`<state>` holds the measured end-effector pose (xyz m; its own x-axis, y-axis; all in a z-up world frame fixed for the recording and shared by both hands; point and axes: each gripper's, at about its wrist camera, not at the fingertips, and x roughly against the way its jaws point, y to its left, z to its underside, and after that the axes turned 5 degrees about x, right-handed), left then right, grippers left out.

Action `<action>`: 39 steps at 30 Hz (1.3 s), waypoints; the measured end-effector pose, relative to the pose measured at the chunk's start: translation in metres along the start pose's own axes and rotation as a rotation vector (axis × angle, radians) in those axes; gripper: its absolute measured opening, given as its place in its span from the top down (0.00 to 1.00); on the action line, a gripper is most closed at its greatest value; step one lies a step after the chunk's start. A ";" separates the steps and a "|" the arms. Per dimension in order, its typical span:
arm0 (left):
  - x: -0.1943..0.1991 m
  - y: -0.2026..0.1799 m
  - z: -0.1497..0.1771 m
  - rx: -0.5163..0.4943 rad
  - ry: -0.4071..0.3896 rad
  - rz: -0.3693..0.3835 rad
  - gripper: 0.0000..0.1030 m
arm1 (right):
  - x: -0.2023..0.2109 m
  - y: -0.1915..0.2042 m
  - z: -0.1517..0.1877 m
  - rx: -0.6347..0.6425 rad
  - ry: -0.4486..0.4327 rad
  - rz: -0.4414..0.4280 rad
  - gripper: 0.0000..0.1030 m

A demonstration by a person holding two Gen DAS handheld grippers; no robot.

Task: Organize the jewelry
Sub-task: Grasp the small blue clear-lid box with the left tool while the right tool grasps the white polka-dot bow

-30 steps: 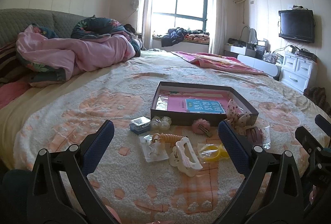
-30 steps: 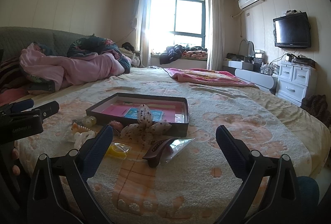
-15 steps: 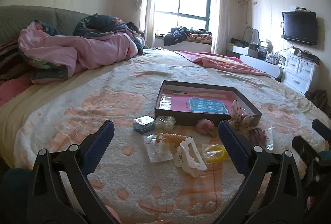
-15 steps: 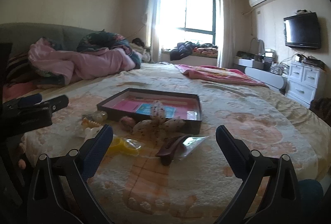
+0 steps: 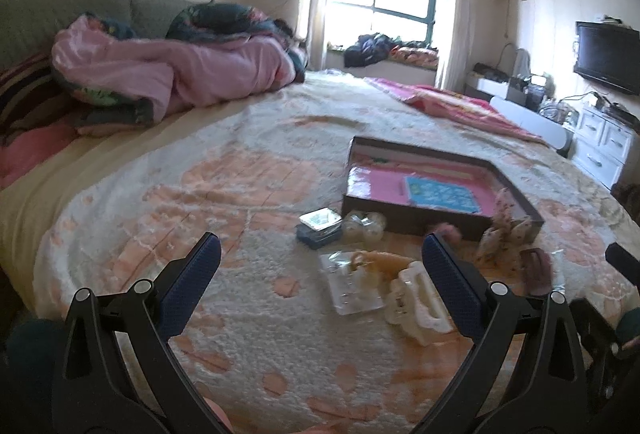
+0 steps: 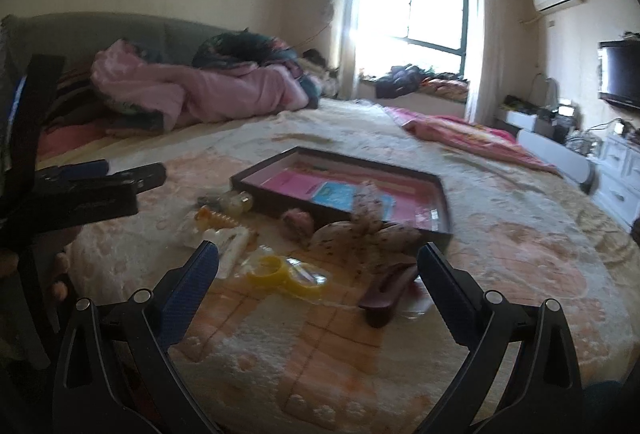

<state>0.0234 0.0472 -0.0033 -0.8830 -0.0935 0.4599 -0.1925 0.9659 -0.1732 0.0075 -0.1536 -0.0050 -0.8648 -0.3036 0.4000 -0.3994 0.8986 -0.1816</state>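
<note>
One shallow box [image 5: 436,222], one white claw clip [image 5: 416,300], one yellow ring [image 6: 282,271], one brown barrette [image 6: 386,288]

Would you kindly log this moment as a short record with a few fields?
surface: bed blanket
box: open dark box, pink lining, nothing sorted inside yet
loose items: white hair claw, yellow rings, dark red clip, spotted bow, all in front of the box
left gripper: open, empty
right gripper: open, empty
</note>
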 end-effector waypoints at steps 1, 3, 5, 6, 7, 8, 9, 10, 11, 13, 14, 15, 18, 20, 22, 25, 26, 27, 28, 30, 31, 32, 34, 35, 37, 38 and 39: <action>-0.003 0.002 0.000 0.004 0.008 -0.001 0.10 | -0.003 0.002 0.000 0.007 0.006 -0.002 0.06; -0.008 0.006 -0.001 0.009 0.022 -0.007 0.10 | -0.009 0.002 -0.001 0.007 0.015 -0.011 0.06; -0.014 0.008 -0.002 0.011 0.037 -0.005 0.10 | -0.016 0.001 -0.003 0.001 0.029 -0.009 0.06; -0.016 0.009 -0.003 0.011 0.042 -0.003 0.10 | -0.021 -0.002 -0.004 -0.011 0.039 -0.008 0.06; -0.019 0.010 -0.003 0.008 0.048 -0.001 0.10 | -0.024 -0.004 -0.004 -0.017 0.046 -0.006 0.06; -0.022 0.010 -0.004 0.005 0.053 -0.001 0.10 | -0.030 -0.007 -0.005 -0.021 0.058 0.002 0.06; -0.026 0.010 -0.005 0.000 0.056 -0.005 0.10 | -0.033 -0.009 -0.006 -0.024 0.062 0.005 0.06; -0.029 0.010 -0.007 -0.006 0.061 -0.008 0.10 | -0.037 -0.011 -0.006 -0.026 0.067 0.008 0.06; -0.033 0.010 -0.008 -0.014 0.067 -0.012 0.10 | -0.042 -0.013 -0.007 -0.024 0.076 0.020 0.06; -0.040 0.010 -0.012 -0.023 0.076 -0.009 0.10 | -0.051 -0.019 -0.009 -0.038 0.088 0.020 0.06; -0.043 0.010 -0.013 -0.026 0.080 -0.009 0.10 | -0.055 -0.021 -0.009 -0.044 0.096 0.021 0.06; -0.047 0.010 -0.014 -0.031 0.085 -0.005 0.10 | -0.060 -0.024 -0.010 -0.047 0.102 0.020 0.06; -0.060 0.011 -0.019 -0.038 0.102 -0.010 0.10 | -0.075 -0.030 -0.013 -0.046 0.141 0.020 0.06; -0.070 0.014 -0.021 -0.038 0.117 -0.009 0.10 | -0.084 -0.034 -0.014 -0.059 0.167 0.017 0.06; -0.079 0.015 -0.023 -0.046 0.138 -0.012 0.10 | -0.095 -0.038 -0.015 -0.069 0.189 0.019 0.07; -0.097 0.018 -0.023 -0.063 0.195 -0.019 0.10 | -0.108 -0.042 -0.016 -0.073 0.215 0.028 0.07; -0.105 0.021 -0.023 -0.066 0.219 -0.024 0.10 | -0.111 -0.043 -0.015 -0.076 0.221 0.030 0.07; -0.110 0.023 -0.023 -0.069 0.235 -0.028 0.10 | -0.116 -0.045 -0.015 -0.079 0.231 0.032 0.07; -0.115 0.025 -0.022 -0.070 0.251 -0.028 0.10 | -0.120 -0.046 -0.015 -0.084 0.243 0.030 0.07; -0.125 0.028 -0.022 -0.067 0.287 -0.018 0.10 | -0.126 -0.049 -0.015 -0.093 0.256 0.021 0.09; -0.128 0.030 -0.021 -0.068 0.302 -0.008 0.10 | -0.129 -0.050 -0.015 -0.091 0.266 0.020 0.12; -0.131 0.031 -0.021 -0.075 0.310 -0.007 0.11 | -0.132 -0.051 -0.015 -0.091 0.274 0.019 0.13; -0.135 0.032 -0.020 -0.089 0.322 -0.006 0.14 | -0.137 -0.053 -0.014 -0.100 0.291 0.009 0.15; -0.137 0.032 -0.020 -0.094 0.331 0.011 0.16 | -0.140 -0.054 -0.014 -0.108 0.299 0.005 0.17; -0.139 0.032 -0.020 -0.102 0.340 0.033 0.16 | -0.146 -0.057 -0.012 -0.128 0.323 -0.008 0.21; -0.140 0.031 -0.020 -0.113 0.340 0.043 0.18 | -0.148 -0.058 -0.011 -0.134 0.330 -0.013 0.22; -0.141 0.030 -0.020 -0.121 0.341 0.051 0.20 | -0.150 -0.058 -0.011 -0.139 0.335 -0.018 0.24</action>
<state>0.1508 0.0939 -0.0555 -0.6930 0.0220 0.7206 -0.0817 0.9907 -0.1089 0.1639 -0.1566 -0.0444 -0.7014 -0.2195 0.6781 -0.3485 0.9355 -0.0576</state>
